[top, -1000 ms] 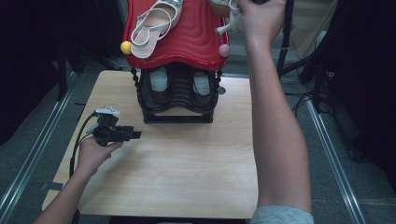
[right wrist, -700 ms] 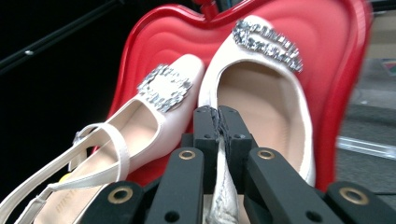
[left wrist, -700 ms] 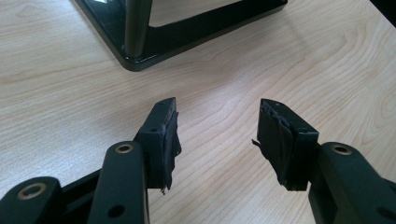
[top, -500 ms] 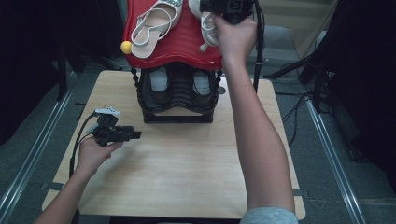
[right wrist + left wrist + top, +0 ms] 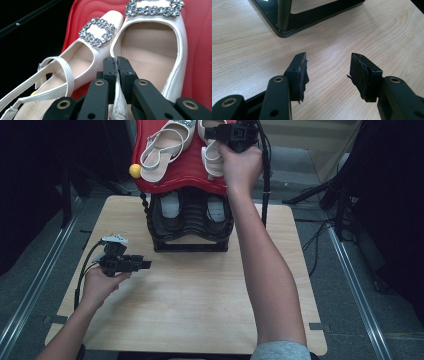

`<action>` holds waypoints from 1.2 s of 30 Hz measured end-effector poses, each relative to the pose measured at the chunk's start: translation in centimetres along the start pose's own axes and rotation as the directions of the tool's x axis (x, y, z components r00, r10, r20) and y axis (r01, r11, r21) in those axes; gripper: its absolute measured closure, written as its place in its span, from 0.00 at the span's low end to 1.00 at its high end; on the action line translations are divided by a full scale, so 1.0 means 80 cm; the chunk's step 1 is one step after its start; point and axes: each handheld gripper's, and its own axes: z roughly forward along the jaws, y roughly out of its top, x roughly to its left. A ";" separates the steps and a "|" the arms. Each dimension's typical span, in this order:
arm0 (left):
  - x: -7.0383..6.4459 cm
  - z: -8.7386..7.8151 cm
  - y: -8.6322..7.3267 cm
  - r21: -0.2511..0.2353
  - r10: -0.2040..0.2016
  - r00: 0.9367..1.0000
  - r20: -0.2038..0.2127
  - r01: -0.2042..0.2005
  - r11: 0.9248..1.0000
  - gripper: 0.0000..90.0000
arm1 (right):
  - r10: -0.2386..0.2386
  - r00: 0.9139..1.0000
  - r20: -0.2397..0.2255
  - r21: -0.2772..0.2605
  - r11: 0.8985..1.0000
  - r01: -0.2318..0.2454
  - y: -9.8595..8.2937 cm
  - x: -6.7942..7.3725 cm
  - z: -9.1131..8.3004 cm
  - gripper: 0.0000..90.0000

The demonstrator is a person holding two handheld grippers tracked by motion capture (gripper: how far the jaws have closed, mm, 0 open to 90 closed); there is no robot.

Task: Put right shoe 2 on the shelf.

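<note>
Two white slingback shoes with rhinestone buckles lie on the red top shelf (image 5: 175, 172) of a black shoe rack (image 5: 190, 227). The left shoe (image 5: 162, 145) lies free. My right gripper (image 5: 212, 132) is shut on the side rim of the right shoe (image 5: 212, 160). In the right gripper view the jaws (image 5: 116, 70) pinch that shoe's white edge (image 5: 150, 50), with the other shoe (image 5: 82, 60) just to its left. My left gripper (image 5: 145, 265) hovers open over the wooden table (image 5: 200, 310) in front of the rack; nothing lies between its jaws (image 5: 328, 67).
Another pair of pale shoes (image 5: 170, 205) sits in the rack's lower tier. A yellow ball (image 5: 135, 170) caps the red shelf's left corner. The rack's black base (image 5: 312, 17) lies just ahead of the left gripper. Metal rails (image 5: 35, 285) run along both sides of the table.
My right hand has swung left and nearer with the right shoe, from beyond the shelf's right corner to beside the other shoe. The left gripper has stayed put.
</note>
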 end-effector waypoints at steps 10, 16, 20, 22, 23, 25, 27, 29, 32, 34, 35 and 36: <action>0.000 -0.001 0.000 0.001 0.001 1.000 0.000 -0.001 1.000 0.54 | 0.001 1.000 -0.024 -0.007 1.000 -0.002 0.000 0.002 0.002 0.93; 0.001 -0.001 0.000 0.000 -0.001 1.000 -0.001 0.001 1.000 0.54 | 0.003 1.000 -0.023 -0.016 1.000 -0.003 0.003 0.001 -0.002 0.83; 0.001 -0.001 0.000 -0.001 -0.001 1.000 -0.001 0.001 1.000 0.54 | 0.004 1.000 -0.020 -0.018 1.000 -0.004 0.006 -0.001 -0.007 0.80; 0.001 -0.001 0.000 0.000 -0.002 1.000 -0.002 0.002 1.000 0.54 | -0.001 1.000 -0.019 -0.019 1.000 0.001 0.008 -0.002 -0.011 0.79; 0.001 -0.001 0.000 0.000 -0.002 1.000 -0.002 0.002 1.000 0.54 | -0.002 1.000 -0.022 -0.021 1.000 0.002 0.008 -0.002 -0.012 0.79; 0.001 -0.001 0.000 -0.001 -0.002 1.000 -0.003 0.002 1.000 0.54 | -0.001 1.000 -0.019 -0.016 1.000 0.001 0.009 -0.004 -0.015 0.80; 0.001 0.000 0.000 0.000 -0.001 1.000 -0.003 0.001 1.000 0.54 | -0.004 1.000 -0.014 -0.014 1.000 0.004 0.010 -0.007 -0.018 0.79; 0.001 0.000 0.000 0.000 -0.001 1.000 -0.003 0.001 1.000 0.54 | -0.005 1.000 -0.009 -0.016 1.000 0.005 0.010 -0.011 -0.022 0.79; 0.001 -0.001 0.000 0.000 -0.002 1.000 -0.003 0.002 1.000 0.54 | 0.001 1.000 -0.009 -0.027 1.000 -0.001 0.012 -0.017 -0.030 0.78; 0.001 -0.001 0.000 0.000 -0.001 1.000 -0.004 0.001 1.000 0.54 | 0.006 1.000 -0.016 -0.033 0.999 -0.007 0.013 -0.022 -0.035 0.77; 0.001 -0.001 0.000 -0.001 -0.003 1.000 -0.004 0.003 1.000 0.54 | 0.010 1.000 -0.024 -0.029 1.000 -0.011 0.014 -0.023 -0.038 0.77; 0.001 -0.001 0.000 -0.002 -0.004 1.000 -0.004 0.004 1.000 0.54 | 0.007 1.000 -0.023 -0.029 1.000 -0.008 0.014 -0.025 -0.040 0.76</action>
